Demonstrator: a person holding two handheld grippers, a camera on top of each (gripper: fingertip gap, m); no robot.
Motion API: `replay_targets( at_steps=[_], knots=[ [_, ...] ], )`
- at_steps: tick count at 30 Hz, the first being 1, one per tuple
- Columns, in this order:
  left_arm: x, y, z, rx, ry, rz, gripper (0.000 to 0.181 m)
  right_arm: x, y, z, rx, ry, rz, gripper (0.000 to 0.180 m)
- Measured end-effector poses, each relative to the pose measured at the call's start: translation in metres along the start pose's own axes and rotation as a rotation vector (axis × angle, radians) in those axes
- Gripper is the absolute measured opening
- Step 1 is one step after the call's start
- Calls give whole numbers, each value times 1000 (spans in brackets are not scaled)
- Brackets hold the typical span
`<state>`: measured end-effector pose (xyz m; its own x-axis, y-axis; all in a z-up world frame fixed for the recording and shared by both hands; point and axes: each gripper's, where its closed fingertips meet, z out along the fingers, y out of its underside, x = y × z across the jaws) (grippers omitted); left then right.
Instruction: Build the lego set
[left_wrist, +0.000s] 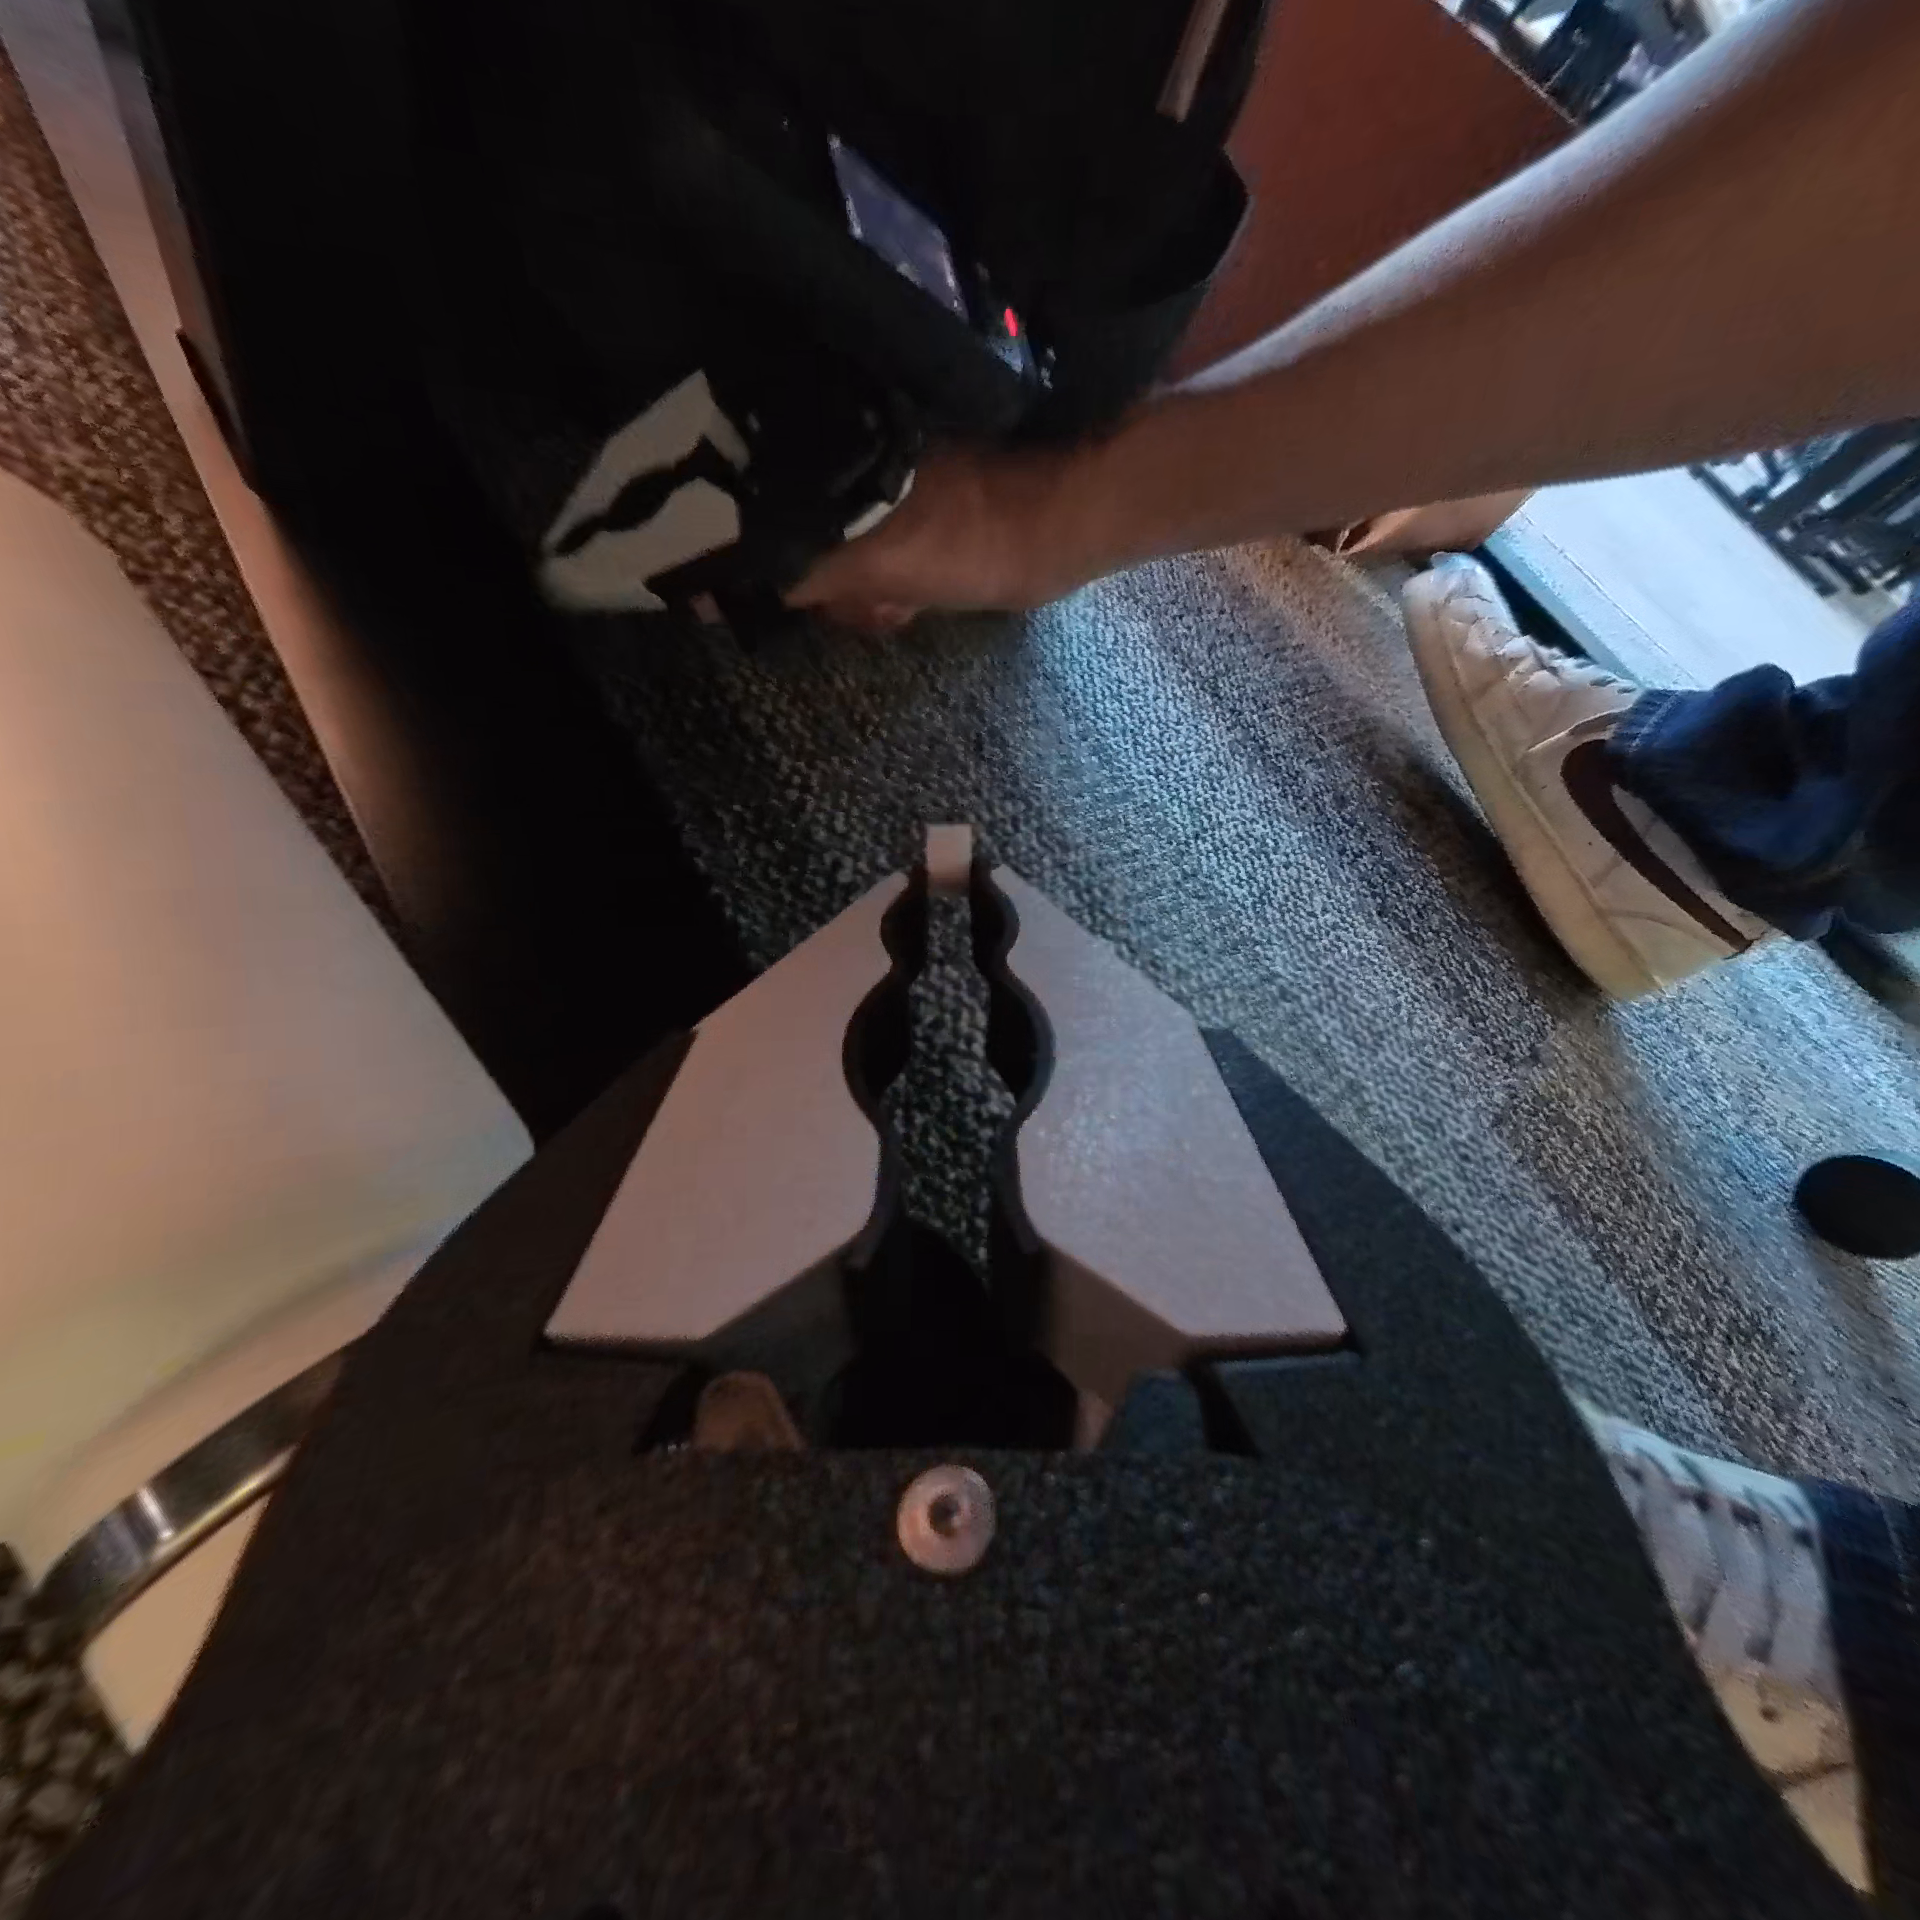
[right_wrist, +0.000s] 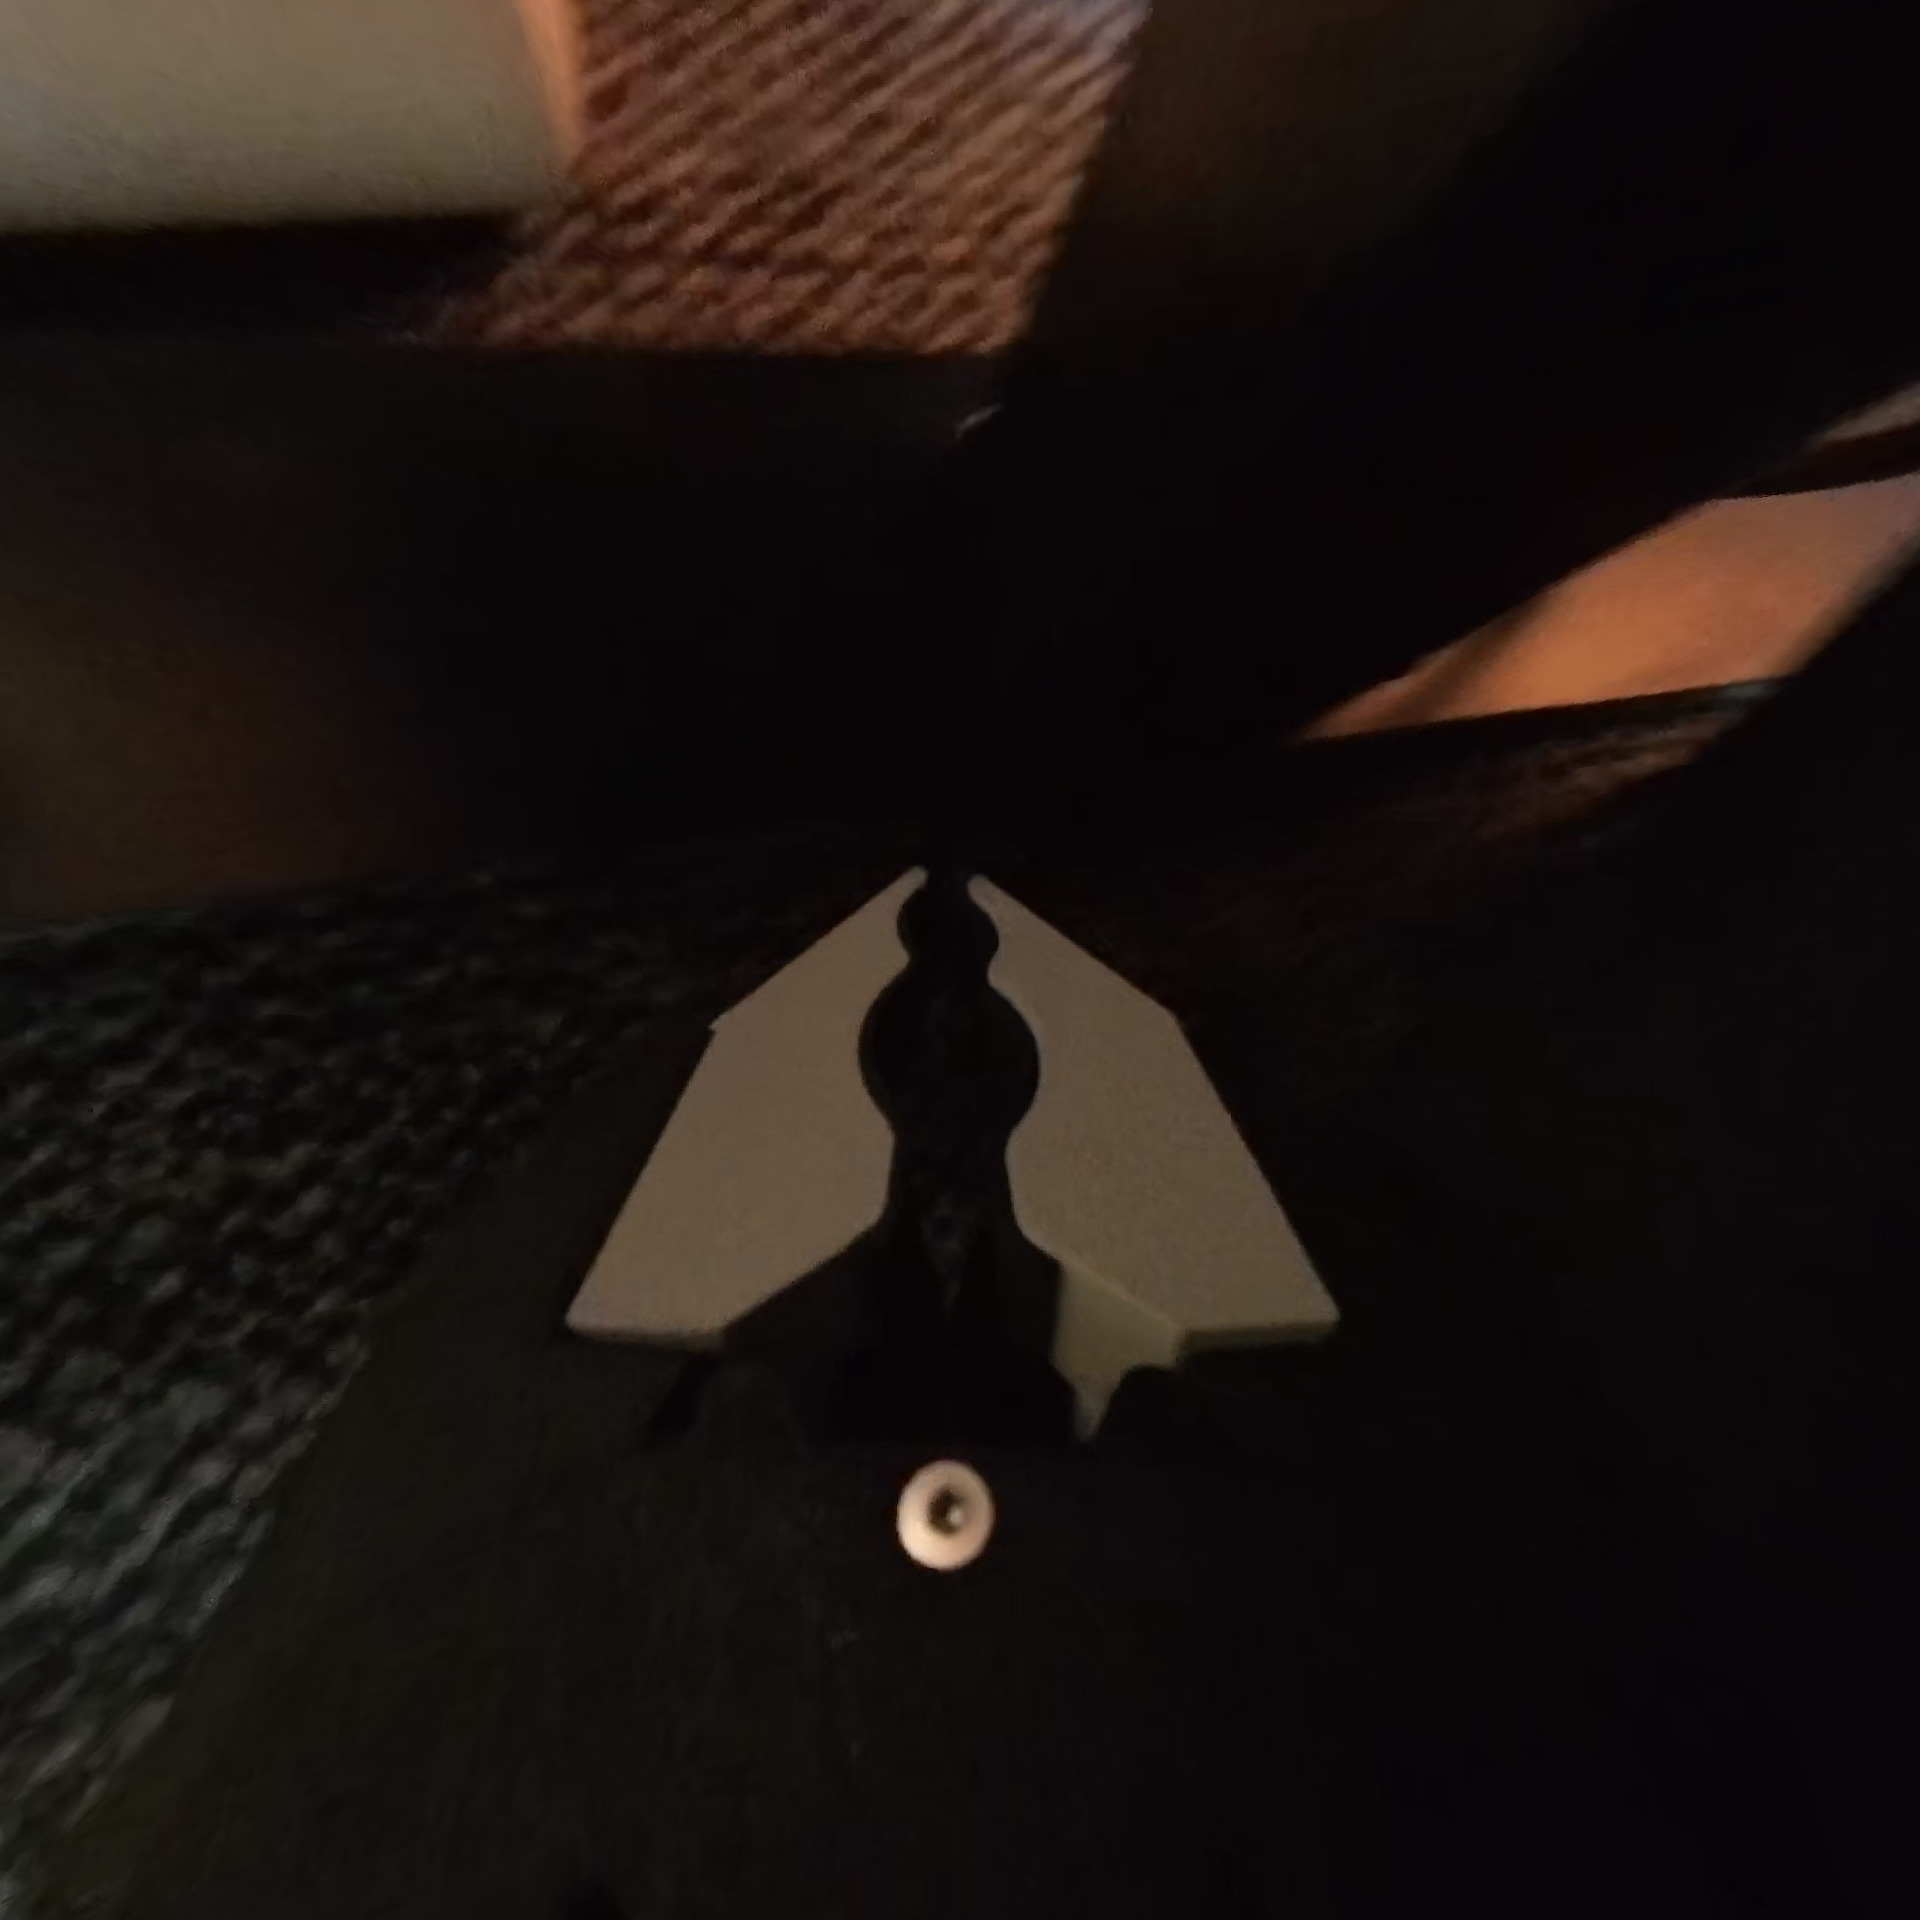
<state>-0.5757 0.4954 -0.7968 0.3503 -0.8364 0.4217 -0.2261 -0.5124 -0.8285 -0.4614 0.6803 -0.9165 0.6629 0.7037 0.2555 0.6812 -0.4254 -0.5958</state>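
In the left wrist view my left gripper (left_wrist: 948, 868) points down at grey carpet (left_wrist: 1195, 790). Its jaws are nearly closed on a small pale piece (left_wrist: 949, 850) pinched at the very tips. A bare arm (left_wrist: 1403, 343) reaches down to the floor and holds the right gripper (left_wrist: 665, 520), a black body with white patches, low in the dark under a table. In the right wrist view the right gripper (right_wrist: 948, 883) is closed with nothing seen between its jaws. That view is dark and blurred. No other bricks or model show in either view.
A white shoe (left_wrist: 1538, 769) and a dark blue trouser leg (left_wrist: 1787, 769) stand on the carpet at the right. A black round foot (left_wrist: 1860, 1205) sits farther right. A pale panel (left_wrist: 208, 935) and a metal bar (left_wrist: 177, 1496) are at the left.
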Motion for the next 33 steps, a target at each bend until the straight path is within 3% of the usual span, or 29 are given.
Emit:
replay_targets(
  at_steps=[5, 9, 10, 12, 14, 18, 23, 26, 33],
  knots=[
    [23, 5, -10, 8, -23, 29, 4, -33, 14, -31, 12, 21, -47, 0],
    [37, 2, -17, 33, -30, 32, 4, -28, 19, -45, 28, 146, -17, 0],
    [40, 1, -18, 40, -29, 30, 4, -21, 18, -43, 21, 177, 5, 6],
    [43, -1, -18, 47, -22, 21, 4, -3, 13, -35, -8, 250, 57, 35],
    [43, 2, -17, 39, -25, 16, 4, 13, 8, -23, -34, 307, 130, 49],
    [44, 10, -12, 34, -17, -5, 4, 34, 10, -3, -60, 393, 260, 31],
    [47, 18, -8, 9, -7, -4, 4, 35, 13, 3, -27, 365, 430, 24],
    [47, 20, -6, -6, -9, -4, 4, 28, 9, 8, -25, 306, 424, 6],
    [43, 27, -3, -22, -31, -7, 4, 27, 7, 3, -1, 307, 399, 0]
  ],
)
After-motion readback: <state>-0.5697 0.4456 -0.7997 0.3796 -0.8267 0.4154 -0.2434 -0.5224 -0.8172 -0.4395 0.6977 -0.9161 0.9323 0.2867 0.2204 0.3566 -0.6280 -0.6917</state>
